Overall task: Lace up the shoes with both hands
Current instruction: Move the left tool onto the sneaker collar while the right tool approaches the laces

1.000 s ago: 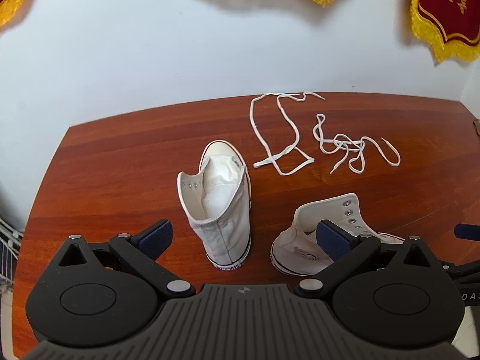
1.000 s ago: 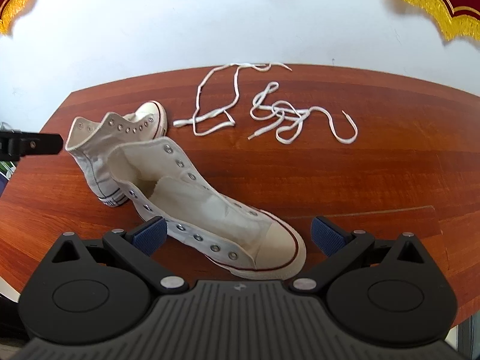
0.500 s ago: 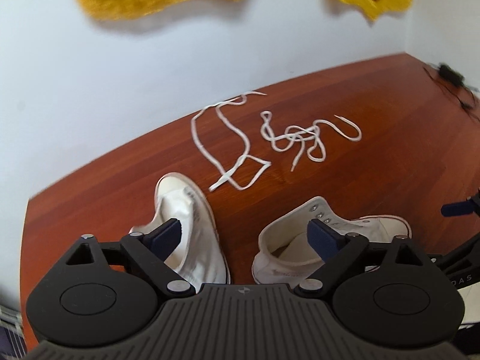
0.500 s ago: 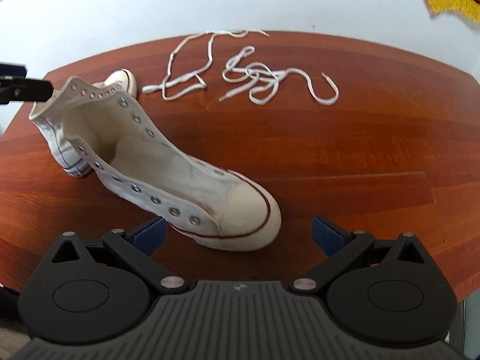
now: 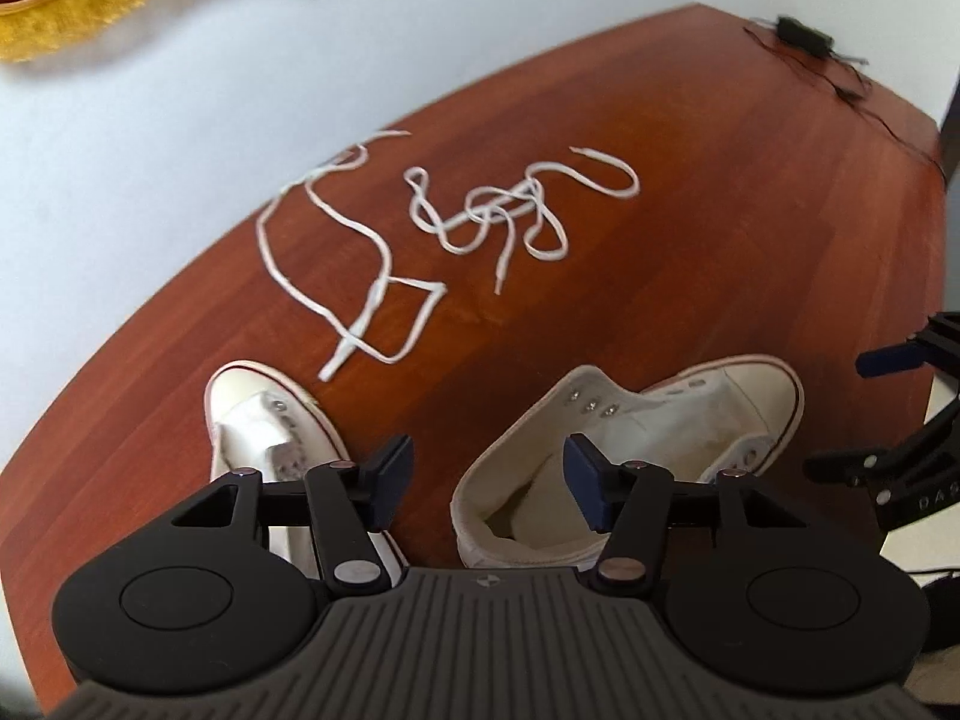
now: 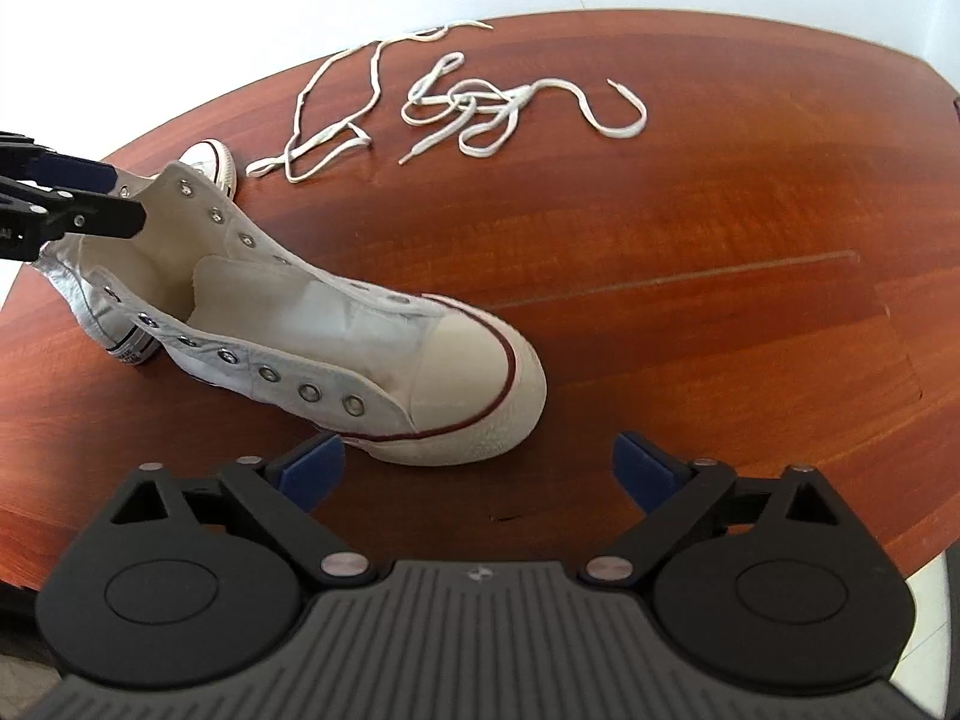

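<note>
The closing left jaws' black linkage is covering the heel of the white canvas high-top shoe (image 5: 273, 420) lying left of them. A gold-fringed dark red banner (image 5: 78, 6), far beyond those jaws, is blurring and running off the top edge. Beyond the right jaws, the second white high-top shoe (image 6: 211, 161) is hiding behind the nearer one.

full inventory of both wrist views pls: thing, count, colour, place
shoes: 2, white high-top canvas, unlaced. Near shoe lies towards the table's front with its toe to the right; far shoe sits to its left.
laces: 2, white, loose at the table's back. Loop lace left; tangled lace right.
table: 1, red-brown wood, under everything.
fringed banner: 1 in view, gold and maroon, on the white wall.
cable and small black device: 1, at the table's far right corner.
left gripper: black with blue pads, jaws closing, over the near shoe's collar, nothing gripped.
right gripper: same build, jaws closing, wide, near the toe cap, nothing gripped.
</note>
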The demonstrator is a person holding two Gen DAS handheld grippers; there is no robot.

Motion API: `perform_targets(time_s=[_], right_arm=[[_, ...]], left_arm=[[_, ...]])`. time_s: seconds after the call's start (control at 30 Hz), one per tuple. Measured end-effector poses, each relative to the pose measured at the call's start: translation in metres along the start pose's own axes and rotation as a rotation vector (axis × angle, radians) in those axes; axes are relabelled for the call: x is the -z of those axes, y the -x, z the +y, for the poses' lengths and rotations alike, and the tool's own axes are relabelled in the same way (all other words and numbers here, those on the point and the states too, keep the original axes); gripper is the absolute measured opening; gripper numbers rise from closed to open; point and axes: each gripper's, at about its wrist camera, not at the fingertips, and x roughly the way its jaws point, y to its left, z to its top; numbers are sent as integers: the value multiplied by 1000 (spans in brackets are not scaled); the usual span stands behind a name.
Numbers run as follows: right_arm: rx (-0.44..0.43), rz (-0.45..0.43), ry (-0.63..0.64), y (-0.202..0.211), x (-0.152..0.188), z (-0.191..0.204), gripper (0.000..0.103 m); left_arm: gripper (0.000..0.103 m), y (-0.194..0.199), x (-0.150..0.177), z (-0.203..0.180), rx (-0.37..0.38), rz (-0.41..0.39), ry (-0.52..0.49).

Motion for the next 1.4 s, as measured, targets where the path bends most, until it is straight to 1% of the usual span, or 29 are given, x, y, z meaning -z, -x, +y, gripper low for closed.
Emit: perform_targets(time_s=[0.03,0.07,0.13,0.2,0.23,0.27,0.37,0.47,0.53,0.6,0.9,1.03,1.07,1.17,1.3,1.4], right_arm=[[-1,3,-2,-1,1,0,80],[-3,14,-5,-4,2,0,74],[-8,37,-13,-8,5,2,73],[-14,43,-16,-11,8,4,65],[-15,44,-17,-12,9,4,64],[-16,45,-19,-13,10,5,61],[-21,51,-27,-17,12,8,55],[-20,56,-36,-23,13,10,53],[-20,58,-47,-27,12,11,52],[-18,57,-53,-30,12,12,52],[-2,60,-37,-42,6,17,51],[6,68,-7,-49,-2,18,51],[7,72,4,-51,-4,18,51],[5,81,37,-55,-12,17,51],[2,84,90,-61,-23,17,47],[-14,90,141,-68,-37,15,46]], left_arm=[[49,-6,-1,-1,-3,11,-19],[47,-12,-2,-1,-6,22,-37],[41,-18,-3,-1,4,35,-57],[37,-24,-4,1,20,47,-69],[35,-27,-4,1,44,55,-76],[35,-29,-5,3,50,56,-78],[33,-36,-5,8,102,65,-73],[26,-43,-5,12,154,88,-66],[19,-45,-3,11,158,100,-81],[17,-47,0,11,163,111,-97],[16,-33,13,8,197,130,-37],[17,-23,26,5,209,127,24],[17,-20,31,4,208,127,53],[17,-14,41,-3,203,123,83],[17,-8,50,-10,208,119,138],[17,-4,55,-24,206,121,197]])
